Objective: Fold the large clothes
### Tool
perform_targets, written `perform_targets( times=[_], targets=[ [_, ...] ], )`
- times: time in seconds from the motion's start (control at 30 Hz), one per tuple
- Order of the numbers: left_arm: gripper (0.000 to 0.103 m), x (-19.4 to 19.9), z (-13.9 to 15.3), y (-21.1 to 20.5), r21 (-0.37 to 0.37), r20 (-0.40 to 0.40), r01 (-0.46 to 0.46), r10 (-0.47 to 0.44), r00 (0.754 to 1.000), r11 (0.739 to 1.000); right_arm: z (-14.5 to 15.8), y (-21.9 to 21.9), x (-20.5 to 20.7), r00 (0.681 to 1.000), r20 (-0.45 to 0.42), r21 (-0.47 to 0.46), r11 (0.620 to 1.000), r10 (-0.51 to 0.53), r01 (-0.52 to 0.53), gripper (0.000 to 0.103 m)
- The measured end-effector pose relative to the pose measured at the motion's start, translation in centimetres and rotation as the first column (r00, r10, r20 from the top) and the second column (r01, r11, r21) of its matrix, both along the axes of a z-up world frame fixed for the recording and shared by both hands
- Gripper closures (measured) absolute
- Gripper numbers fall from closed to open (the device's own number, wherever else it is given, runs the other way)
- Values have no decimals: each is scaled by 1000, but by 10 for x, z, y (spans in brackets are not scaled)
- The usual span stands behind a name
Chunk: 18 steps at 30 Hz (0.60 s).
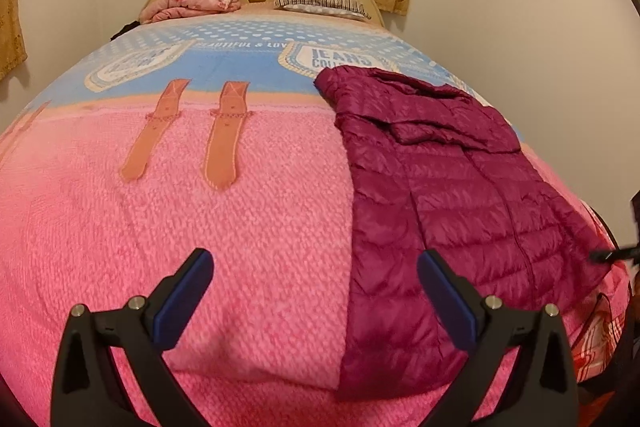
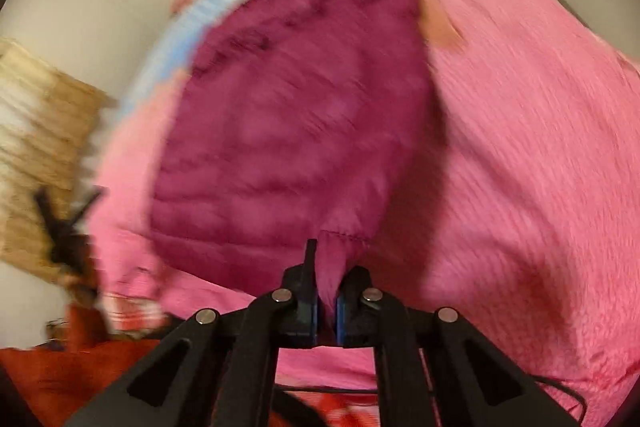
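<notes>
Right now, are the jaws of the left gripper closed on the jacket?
No, the left gripper stands wide open above the pink blanket, beside the purple jacket.

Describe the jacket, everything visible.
The jacket is magenta, quilted in horizontal puffy bands, with slightly shiny fabric. It lies flat on the pink blanket, toward the bed's right side, sleeve folded across its upper part, collar end toward the headboard. The right gripper is shut on its near hem; the open left gripper hovers beside it.

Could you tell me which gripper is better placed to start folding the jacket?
Right: the right gripper is already shut on the jacket hem. The left gripper is open, gripping nothing.
</notes>
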<state>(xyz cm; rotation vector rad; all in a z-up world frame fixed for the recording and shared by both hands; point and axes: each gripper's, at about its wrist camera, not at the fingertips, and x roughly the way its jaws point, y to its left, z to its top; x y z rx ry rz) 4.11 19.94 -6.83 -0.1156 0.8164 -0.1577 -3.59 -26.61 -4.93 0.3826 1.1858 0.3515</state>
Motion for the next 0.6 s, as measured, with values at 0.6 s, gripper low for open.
perform_targets(
  times=[0.6],
  targets=[
    [0, 57, 20, 20, 2, 32, -2, 2, 999, 1000, 8, -17, 270, 950, 149, -67, 956, -275, 287, 99]
  ],
)
